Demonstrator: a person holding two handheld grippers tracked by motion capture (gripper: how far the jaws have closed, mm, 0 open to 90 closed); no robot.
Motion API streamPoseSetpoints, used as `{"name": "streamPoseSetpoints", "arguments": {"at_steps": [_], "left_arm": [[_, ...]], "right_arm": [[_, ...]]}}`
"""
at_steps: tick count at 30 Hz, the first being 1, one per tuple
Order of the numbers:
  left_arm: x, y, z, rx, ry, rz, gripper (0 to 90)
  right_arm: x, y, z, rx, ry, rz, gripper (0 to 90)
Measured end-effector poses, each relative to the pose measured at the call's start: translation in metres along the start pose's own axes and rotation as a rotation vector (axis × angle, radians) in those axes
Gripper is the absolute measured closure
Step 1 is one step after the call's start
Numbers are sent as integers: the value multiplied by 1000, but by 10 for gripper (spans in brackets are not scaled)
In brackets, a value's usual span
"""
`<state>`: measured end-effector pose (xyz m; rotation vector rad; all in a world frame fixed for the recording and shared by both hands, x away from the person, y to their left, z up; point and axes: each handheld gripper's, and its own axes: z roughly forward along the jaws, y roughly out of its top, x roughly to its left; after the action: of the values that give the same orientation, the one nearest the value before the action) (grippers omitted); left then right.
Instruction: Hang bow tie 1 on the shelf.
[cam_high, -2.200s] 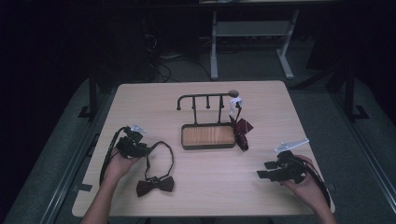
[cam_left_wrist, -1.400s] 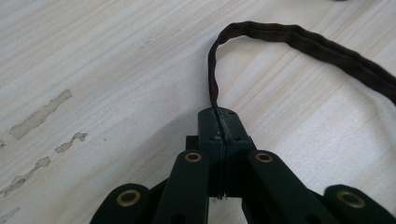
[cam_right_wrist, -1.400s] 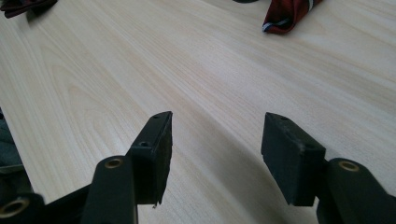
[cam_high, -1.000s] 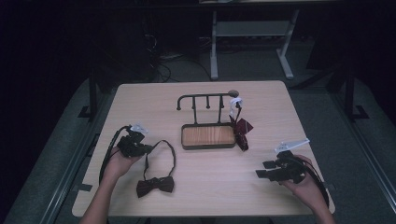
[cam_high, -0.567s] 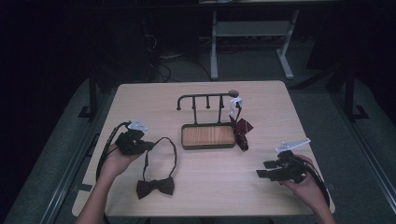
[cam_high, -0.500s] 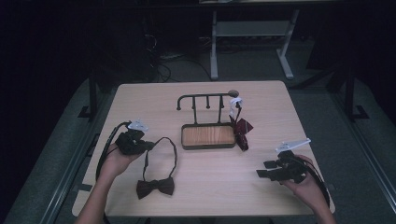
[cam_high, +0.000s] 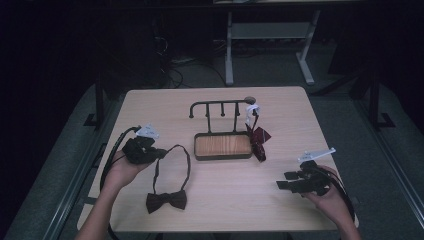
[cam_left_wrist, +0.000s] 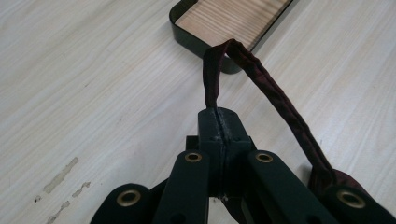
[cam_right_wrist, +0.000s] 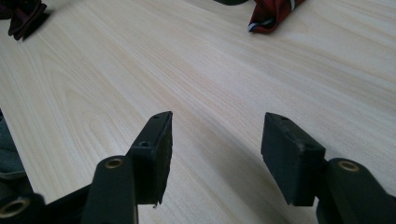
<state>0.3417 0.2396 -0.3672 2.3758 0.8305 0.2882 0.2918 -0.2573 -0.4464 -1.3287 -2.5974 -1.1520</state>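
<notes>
Left gripper (cam_high: 159, 153) pinching the strap (cam_left_wrist: 261, 81) of the dark bow tie (cam_high: 166, 201) — jaws pressed together on it, bow resting on the table (cam_high: 220, 200) near its front edge. Mid-table, a wood-bottomed tray with rack (cam_high: 223, 145), a red tie (cam_high: 258, 137) draped beside it. Right gripper (cam_high: 281, 184) low over bare wood — jaws spread, nothing between.

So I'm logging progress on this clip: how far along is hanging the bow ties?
One red bow tie already hangs at the right end of the rack. In hand: the left gripper is shut on the strap of the dark bow tie, whose bow lies on the table. Left: hanging it. The right gripper rests open.
</notes>
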Motion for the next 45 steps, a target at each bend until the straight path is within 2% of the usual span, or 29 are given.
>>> {"name": "streamPoseSetpoints", "arguments": {"at_steps": [9,15,17,32,45], "left_arm": [[-6,6,-8,-8,-24,25,897],[-9,10,-17,-33,-52,38,897],[-9,12,-20,-28,-49,57,897],[-17,20,-29,-21,-72,98,897],[-20,32,-36,-28,-88,114,896]], "right_arm": [[-2,-1,-1,-4,-4,3,433],[-3,-1,-1,-5,-6,6,433],[-3,-1,-1,-3,-6,3,434],[-2,0,-2,-11,-15,-6,434],[-2,0,-3,-10,-16,5,435]]}}
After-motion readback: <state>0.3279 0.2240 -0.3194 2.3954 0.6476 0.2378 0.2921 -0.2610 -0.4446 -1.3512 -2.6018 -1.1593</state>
